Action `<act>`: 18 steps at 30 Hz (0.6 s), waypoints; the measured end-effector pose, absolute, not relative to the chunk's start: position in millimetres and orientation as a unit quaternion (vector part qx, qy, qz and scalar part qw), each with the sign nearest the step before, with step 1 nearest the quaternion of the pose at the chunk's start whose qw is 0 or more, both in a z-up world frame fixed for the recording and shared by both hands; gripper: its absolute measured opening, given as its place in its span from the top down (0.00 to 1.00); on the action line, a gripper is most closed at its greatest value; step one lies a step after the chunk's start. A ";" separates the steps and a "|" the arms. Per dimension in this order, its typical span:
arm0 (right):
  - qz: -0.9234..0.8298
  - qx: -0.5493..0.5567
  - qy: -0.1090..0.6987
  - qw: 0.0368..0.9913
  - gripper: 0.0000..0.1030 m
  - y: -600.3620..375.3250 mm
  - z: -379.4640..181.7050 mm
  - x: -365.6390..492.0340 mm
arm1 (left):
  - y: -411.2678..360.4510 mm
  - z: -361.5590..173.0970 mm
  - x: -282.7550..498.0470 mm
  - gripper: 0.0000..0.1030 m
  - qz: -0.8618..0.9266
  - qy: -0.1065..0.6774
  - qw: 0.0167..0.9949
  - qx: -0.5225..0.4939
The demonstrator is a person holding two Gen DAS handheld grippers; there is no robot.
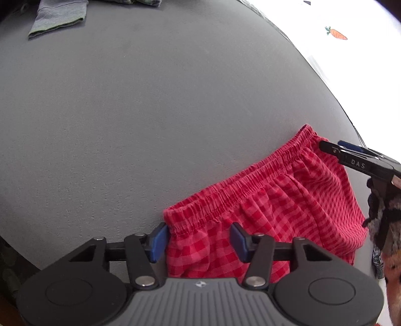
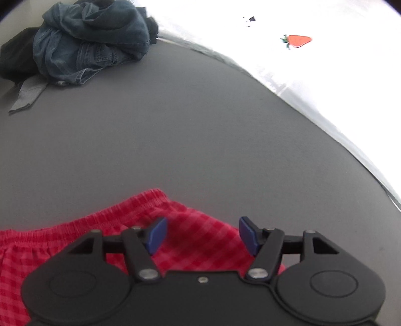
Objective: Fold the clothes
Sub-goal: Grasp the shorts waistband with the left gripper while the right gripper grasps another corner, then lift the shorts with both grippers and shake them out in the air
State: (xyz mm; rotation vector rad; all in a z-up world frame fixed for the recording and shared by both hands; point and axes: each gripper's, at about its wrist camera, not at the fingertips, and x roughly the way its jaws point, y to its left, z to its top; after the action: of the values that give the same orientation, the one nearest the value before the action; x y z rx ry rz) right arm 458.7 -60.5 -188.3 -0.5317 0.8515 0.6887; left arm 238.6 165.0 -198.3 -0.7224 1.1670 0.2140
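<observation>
Grey felt-like counter (image 1: 125, 112): the widest item, carrying everything else and running out to a bright white edge on the far side.

Red gingham shorts (image 1: 263, 213): lying flat at the near edge of the counter, elastic waistband turned away from the person, the lower part hanging out of view. Whether they are spread for folding or already doubled over cannot be told; the scene is fitting both a garment just laid out and one between folds.

Denim heap (image 2: 92, 42): sitting crumpled at the far corner, well apart from the shorts, apparently waiting.

Grey garment (image 1: 60, 17): lying at the far edge, flatter; folded or not is unclear.

Left tongs (image 1: 199, 242): hovering with jaws wide apart over the waistband's left corner, gripping nothing.

Right tongs (image 2: 203, 235): likewise gaping over the shorts' right side, holding nothing.

Judgement: both tongs are lining up on the shorts; any coming grip is calling for closing on matching edges together.
</observation>
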 end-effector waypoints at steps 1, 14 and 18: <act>0.334 -0.254 0.399 0.815 0.29 -59.3 -190.8 460.4 | 162.4 -198.6 240.2 0.47 0.094 0.540 0.769 -0.329; 0.360 -0.292 0.328 0.823 0.98 -73.6 -194.1 444.2 | 148.0 -190.8 260.6 0.87 0.105 0.535 0.770 -0.330; 0.271 -0.292 0.267 0.877 0.99 -105.8 -156.7 407.2 | 131.1 -161.1 280.1 0.91 0.070 0.512 0.807 -0.286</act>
State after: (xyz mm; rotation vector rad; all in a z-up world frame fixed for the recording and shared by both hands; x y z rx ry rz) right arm 407.2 -105.8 -156.7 -0.6092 0.5573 0.5660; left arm 280.1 131.1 -161.1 -0.6111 1.0946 0.1507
